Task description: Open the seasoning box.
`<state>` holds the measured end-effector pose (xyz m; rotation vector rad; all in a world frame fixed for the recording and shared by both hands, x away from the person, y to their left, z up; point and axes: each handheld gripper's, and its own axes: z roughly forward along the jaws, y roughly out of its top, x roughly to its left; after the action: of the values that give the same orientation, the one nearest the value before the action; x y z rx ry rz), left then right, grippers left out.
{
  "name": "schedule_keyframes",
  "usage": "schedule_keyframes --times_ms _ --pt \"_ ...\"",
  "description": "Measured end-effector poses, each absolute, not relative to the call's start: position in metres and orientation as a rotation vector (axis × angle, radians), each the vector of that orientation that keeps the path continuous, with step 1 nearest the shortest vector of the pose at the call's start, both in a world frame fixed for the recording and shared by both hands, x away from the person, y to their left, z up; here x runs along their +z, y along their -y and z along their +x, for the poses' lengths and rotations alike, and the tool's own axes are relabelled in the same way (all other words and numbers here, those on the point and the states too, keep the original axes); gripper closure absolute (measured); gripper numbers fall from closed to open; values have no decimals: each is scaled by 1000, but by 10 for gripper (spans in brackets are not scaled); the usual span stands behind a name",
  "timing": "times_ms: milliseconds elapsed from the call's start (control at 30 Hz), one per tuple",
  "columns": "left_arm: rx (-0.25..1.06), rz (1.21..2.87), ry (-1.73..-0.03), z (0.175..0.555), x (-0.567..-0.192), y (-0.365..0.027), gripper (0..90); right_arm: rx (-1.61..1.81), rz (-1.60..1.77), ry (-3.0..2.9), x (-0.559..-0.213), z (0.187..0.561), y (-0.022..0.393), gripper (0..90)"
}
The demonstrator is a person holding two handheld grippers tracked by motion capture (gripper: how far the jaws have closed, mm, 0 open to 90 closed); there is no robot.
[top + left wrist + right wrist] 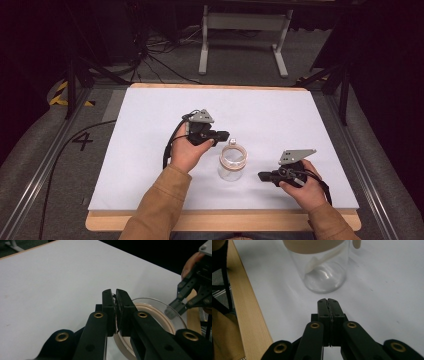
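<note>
Clear jar (231,167), beige rim

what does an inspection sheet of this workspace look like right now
surface: white sheet on a wooden table; a few faint specks in the right gripper view
job's things: clear jar with a beige collar, upright, standing between the two hands; a pale strip inside it
clutter: nothing seen
grippers: left tongs shut, just above and behind the jar's rim; right tongs shut, low beside the jar, apart from it
cables: a black cable trails from the left tongs; more cables on the floor beyond
surroundings: dark room, grey floor, white frame legs, a floor mark "4"
</note>
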<state>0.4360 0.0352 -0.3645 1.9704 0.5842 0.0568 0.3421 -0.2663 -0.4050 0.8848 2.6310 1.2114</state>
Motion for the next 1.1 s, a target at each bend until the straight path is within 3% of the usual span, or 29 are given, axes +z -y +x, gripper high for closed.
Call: schedule_keyframes --times_ms 1100 --pt "3 1942 -587 448 -379 -21 872 1472 779 -2557 -390 333 220 900"
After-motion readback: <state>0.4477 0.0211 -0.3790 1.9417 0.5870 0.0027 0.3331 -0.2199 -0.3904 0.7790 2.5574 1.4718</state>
